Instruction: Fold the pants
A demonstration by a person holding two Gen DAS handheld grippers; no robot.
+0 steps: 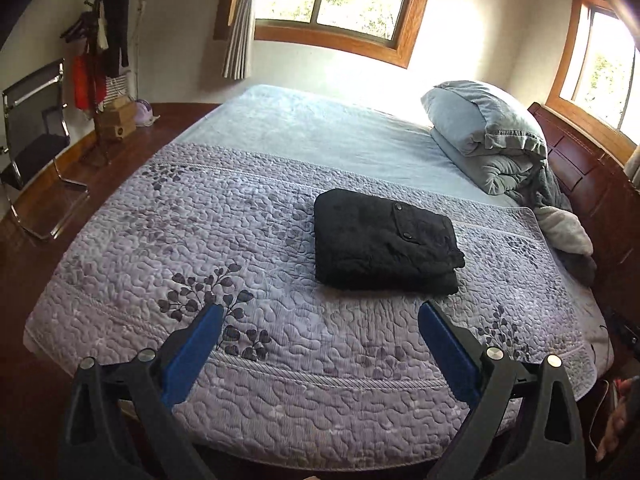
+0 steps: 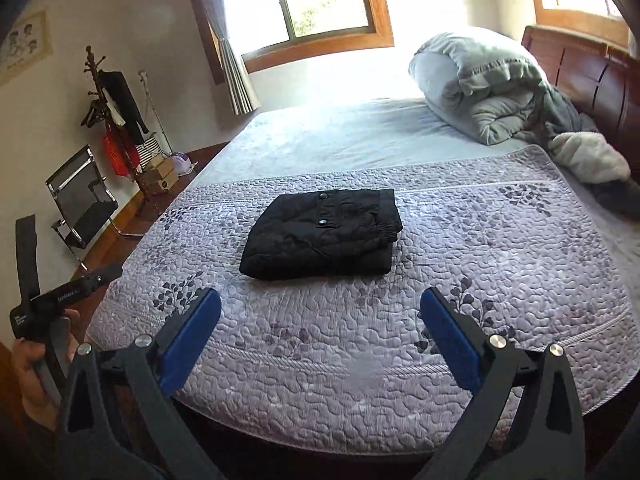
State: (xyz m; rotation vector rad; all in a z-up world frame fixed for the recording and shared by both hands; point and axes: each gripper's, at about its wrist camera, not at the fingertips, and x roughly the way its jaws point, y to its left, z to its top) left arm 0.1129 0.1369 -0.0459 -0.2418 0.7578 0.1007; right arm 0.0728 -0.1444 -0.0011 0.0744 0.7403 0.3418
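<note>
— Pants: where do we see them?
— Folded into a black bundle on the quilted bedspread, clear of both claws.
— And our left gripper and right gripper?
— We see both spread wide, empty.

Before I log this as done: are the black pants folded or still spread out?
Folded. The black pants lie as a compact, layered rectangle on the quilt, buttoned pocket flap on top, with no leg trailing out.
</note>
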